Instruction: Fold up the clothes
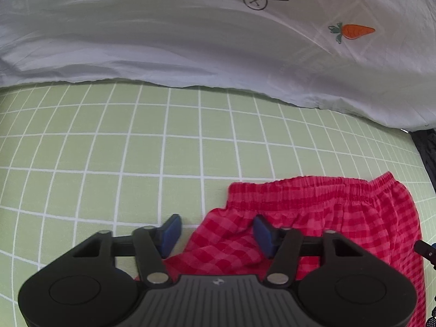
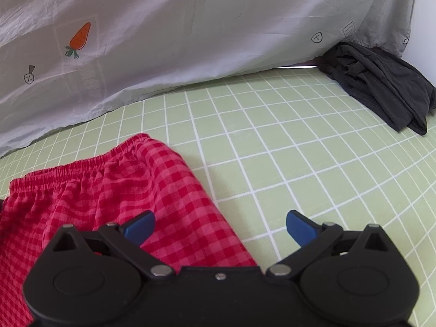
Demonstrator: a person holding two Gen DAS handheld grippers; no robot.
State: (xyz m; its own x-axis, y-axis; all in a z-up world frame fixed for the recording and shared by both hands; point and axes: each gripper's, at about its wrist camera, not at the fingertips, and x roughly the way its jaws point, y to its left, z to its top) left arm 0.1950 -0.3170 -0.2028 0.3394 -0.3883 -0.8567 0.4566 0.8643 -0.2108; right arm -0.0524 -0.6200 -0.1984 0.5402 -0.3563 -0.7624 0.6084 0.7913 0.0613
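Red checked shorts (image 2: 114, 190): lie flat on the green grid sheet (image 1: 136, 150) of a bed, elastic waistband toward the white duvet (image 1: 163, 32).
Left tongs (image 1: 216, 231): over the shorts' left edge; a raised fold of the cloth sits between the blue pads (image 1: 170, 231), which stand apart and do not visibly press it.
Right tongs (image 2: 220, 227): spread wide and holding nothing, straddling the shorts' right edge, one pad over cloth, the other over sheet.
Dark garment (image 2: 381, 84): bundled by the duvet, well apart from the shorts.
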